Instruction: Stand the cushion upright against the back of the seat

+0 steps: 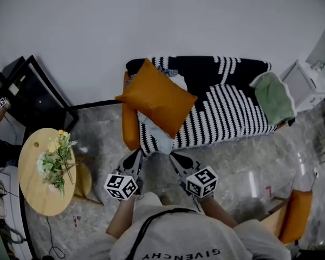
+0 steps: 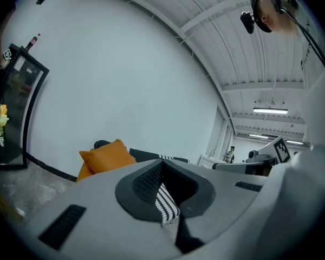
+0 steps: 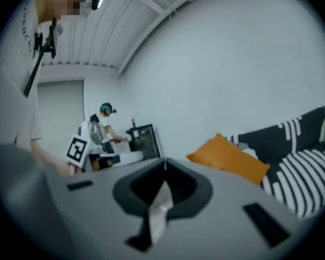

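So the square orange fabric cushion [image 1: 157, 103] is at the left end of the long sofa with the black-and-white striped cover [image 1: 227, 115], right up at the back edge of the seat. It's standing on a corner, diamond-wise, and leaning on the backrest. There's a crumpled white cloth [image 1: 158, 137] under its lower corner and an orange bolster-type armrest [image 1: 130, 126] just beside it. My guess is that's why it holds up: the back takes the lean and the armrest keeps it from sliding off the end. In the left gripper view it looks properly upright, so I'd call the job pretty much done, just a bit skewed rather than square.

Neither tool is on it. The left hand-held gripper [image 1: 137, 158] and the right hand-held gripper [image 1: 174, 160] sit side by side just in front of the seat's front edge. Both have their jaws closed, with nothing pinched that I can make out. Past the tips you only see striped cover on one side and something pale on the other. The pale green cushion [image 1: 273, 96] is at the far right end, well apart.
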A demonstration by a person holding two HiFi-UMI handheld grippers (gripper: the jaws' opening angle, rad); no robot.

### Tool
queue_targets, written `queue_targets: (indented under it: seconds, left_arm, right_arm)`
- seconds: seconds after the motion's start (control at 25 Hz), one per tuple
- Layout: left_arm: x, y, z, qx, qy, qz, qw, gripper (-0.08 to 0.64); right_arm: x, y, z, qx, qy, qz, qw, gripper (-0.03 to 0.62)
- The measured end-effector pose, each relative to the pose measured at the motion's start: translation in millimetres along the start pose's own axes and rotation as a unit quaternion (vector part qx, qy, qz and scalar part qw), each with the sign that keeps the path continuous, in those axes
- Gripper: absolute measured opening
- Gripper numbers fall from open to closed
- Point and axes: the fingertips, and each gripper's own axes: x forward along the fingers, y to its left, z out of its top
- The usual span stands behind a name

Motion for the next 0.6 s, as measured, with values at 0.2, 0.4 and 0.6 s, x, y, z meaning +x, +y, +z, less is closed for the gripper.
queue_targets:
  seconds: [0.2, 0.4, 0.6]
  left_arm:
    - [17.8, 21.6, -6.5, -0.009, 0.012, 0.017, 0.9997, 0.025]
    - [51.3, 42.7, -0.7, -0.004, 0.017, 0.014, 0.9998, 0.025]
    - [103.7, 73.2, 13.6, -0.002, 0.012, 0.009, 0.9999, 0.025]
  right_arm:
    - [13.2, -23.0, -3.4, 0.014, 0.004, -0.009, 1.0, 0.018]
    - [42.9, -50.1, 1.9, 0.014, 0.012, -0.01, 1.0, 0.018]
    - [89.2, -82.3, 20.1, 0.0, 0.023, -0.002, 1.0, 0.018]
